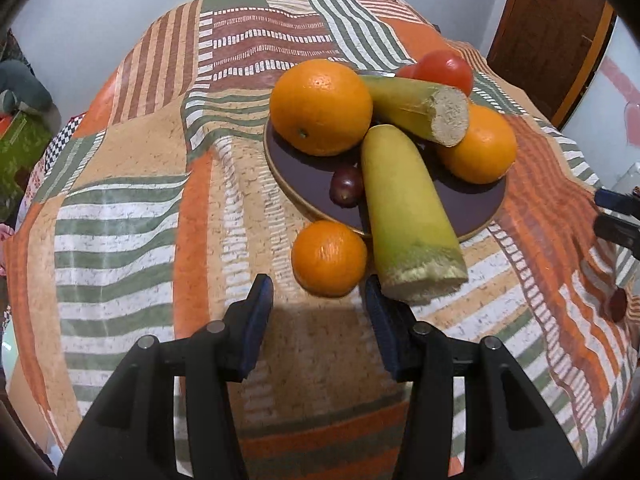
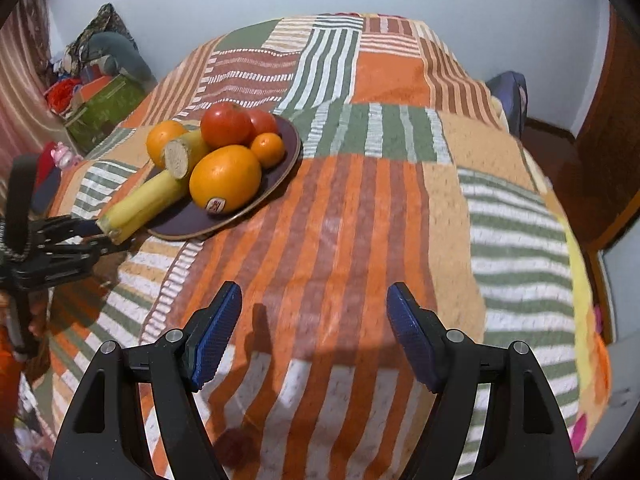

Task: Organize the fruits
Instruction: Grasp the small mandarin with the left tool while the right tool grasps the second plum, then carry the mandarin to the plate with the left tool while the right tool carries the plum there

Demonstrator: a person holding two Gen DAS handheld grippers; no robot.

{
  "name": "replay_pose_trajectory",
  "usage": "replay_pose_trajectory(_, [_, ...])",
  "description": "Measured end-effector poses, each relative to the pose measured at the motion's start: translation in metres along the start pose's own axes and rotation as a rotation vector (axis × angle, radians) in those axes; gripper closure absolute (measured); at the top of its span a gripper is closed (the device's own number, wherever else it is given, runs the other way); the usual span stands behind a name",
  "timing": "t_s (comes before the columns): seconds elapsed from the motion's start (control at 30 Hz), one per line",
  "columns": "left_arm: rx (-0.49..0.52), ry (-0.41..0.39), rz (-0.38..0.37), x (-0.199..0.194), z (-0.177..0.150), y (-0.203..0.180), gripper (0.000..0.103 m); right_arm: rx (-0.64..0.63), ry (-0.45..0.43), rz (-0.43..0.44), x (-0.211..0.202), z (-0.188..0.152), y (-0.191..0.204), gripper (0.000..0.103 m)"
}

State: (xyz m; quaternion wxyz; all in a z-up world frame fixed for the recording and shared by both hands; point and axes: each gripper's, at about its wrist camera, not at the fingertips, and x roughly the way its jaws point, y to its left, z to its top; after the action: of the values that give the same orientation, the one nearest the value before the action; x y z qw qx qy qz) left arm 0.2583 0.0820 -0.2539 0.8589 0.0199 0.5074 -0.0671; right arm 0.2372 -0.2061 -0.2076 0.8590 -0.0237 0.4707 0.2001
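Observation:
A dark plate (image 1: 304, 176) on the striped cloth holds two large oranges (image 1: 320, 108), two yellow cut stalks (image 1: 404, 208), a tomato (image 1: 444, 68) and a grape (image 1: 346, 190). A small mandarin (image 1: 329, 258) lies on the cloth beside the plate's near rim. It sits just ahead of my left gripper (image 1: 316, 290), partly between the open blue pads, which do not touch it. My right gripper (image 2: 314, 288) stands open over bare cloth with nothing between its fingers. The plate (image 2: 288, 160) is far to its left. In the right wrist view the mandarin is hidden.
A dark grape (image 1: 616, 304) lies loose on the cloth at the right, below the right gripper (image 1: 612, 212). The longer stalk (image 2: 140, 204) overhangs the plate's rim near the left gripper (image 2: 92, 236). Boxes and bags (image 2: 100, 112) sit beyond the bed's left side, a wooden door (image 1: 552, 32) on the right.

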Motion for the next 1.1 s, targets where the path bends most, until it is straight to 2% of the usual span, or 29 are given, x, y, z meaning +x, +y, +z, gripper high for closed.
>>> replay_pose_trajectory(0.1, [-0.014, -0.006, -0.002, 0.002, 0.003, 0.001, 0.055, 0.002, 0.007, 0.003, 0.000, -0.003, 0.003, 0.031])
replay_pose_trajectory(0.13, [-0.019, -0.010, -0.009, 0.002, 0.004, 0.002, 0.059, 0.001, 0.006, 0.003, 0.000, -0.004, 0.004, 0.031])
replay_pose_trajectory(0.17, [-0.022, -0.011, -0.019, 0.003, 0.005, 0.002, 0.066, 0.001, 0.004, 0.004, -0.001, -0.005, 0.005, 0.031])
replay_pose_trajectory(0.2, [-0.027, -0.010, -0.034, 0.003, 0.006, 0.002, 0.067, 0.000, 0.004, 0.005, -0.001, -0.005, 0.006, 0.031])
replay_pose_trajectory(0.43, [-0.046, -0.011, -0.030, -0.005, -0.002, 0.002, 0.067, -0.023, -0.028, -0.017, -0.016, -0.010, 0.013, 0.031])
replay_pose_trajectory(0.63, [-0.075, -0.032, -0.043, -0.040, -0.024, 0.004, 0.067, -0.013, -0.039, -0.007, -0.024, -0.020, 0.022, 0.031])
replay_pose_trajectory(0.83, [-0.088, -0.061, -0.062, -0.075, -0.046, -0.002, 0.067, -0.010, -0.014, 0.001, -0.025, -0.037, 0.031, 0.031])
replay_pose_trajectory(1.0, [-0.090, -0.081, -0.076, -0.092, -0.058, -0.010, 0.067, 0.000, 0.021, -0.013, -0.019, -0.049, 0.036, 0.043])
replay_pose_trajectory(1.1, [-0.094, -0.086, -0.082, -0.097, -0.061, -0.011, 0.067, 0.005, 0.036, -0.006, -0.019, -0.052, 0.035, 0.054])
